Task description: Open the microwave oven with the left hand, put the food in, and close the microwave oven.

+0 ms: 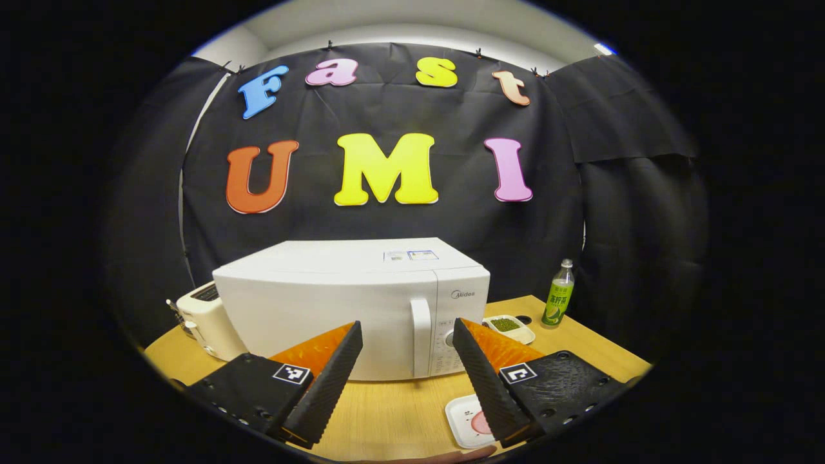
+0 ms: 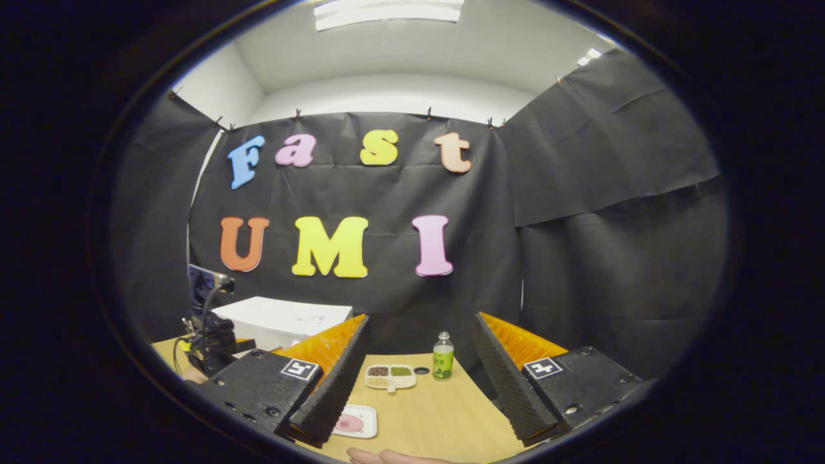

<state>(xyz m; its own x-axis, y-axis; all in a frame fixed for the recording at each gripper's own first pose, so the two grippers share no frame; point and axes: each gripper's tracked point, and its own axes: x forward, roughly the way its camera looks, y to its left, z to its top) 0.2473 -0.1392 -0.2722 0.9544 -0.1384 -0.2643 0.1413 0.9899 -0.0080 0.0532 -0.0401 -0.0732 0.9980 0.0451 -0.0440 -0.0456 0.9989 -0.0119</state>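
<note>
A white microwave oven (image 1: 348, 303) stands on the wooden table (image 1: 399, 412) with its door closed and its vertical handle (image 1: 420, 335) facing me. My left gripper (image 1: 407, 323) is open a short way in front of that handle, holding nothing. On a small white plate (image 1: 465, 422) by the near right finger lies a pink piece of food (image 1: 480, 422). In the right gripper view, the same plate (image 2: 353, 422) sits low on the table beside the left finger. My right gripper (image 2: 421, 319) hangs open and empty above the table, with the microwave (image 2: 283, 319) off to its left.
A white toaster (image 1: 203, 319) stands left of the microwave. To its right are a divided dish of beans (image 2: 390, 377) and a green bottle (image 2: 443, 356) near the table's far edge. The other gripper's dark body (image 2: 209, 345) with cables is at left. Part of a hand (image 2: 387, 456) shows at the bottom.
</note>
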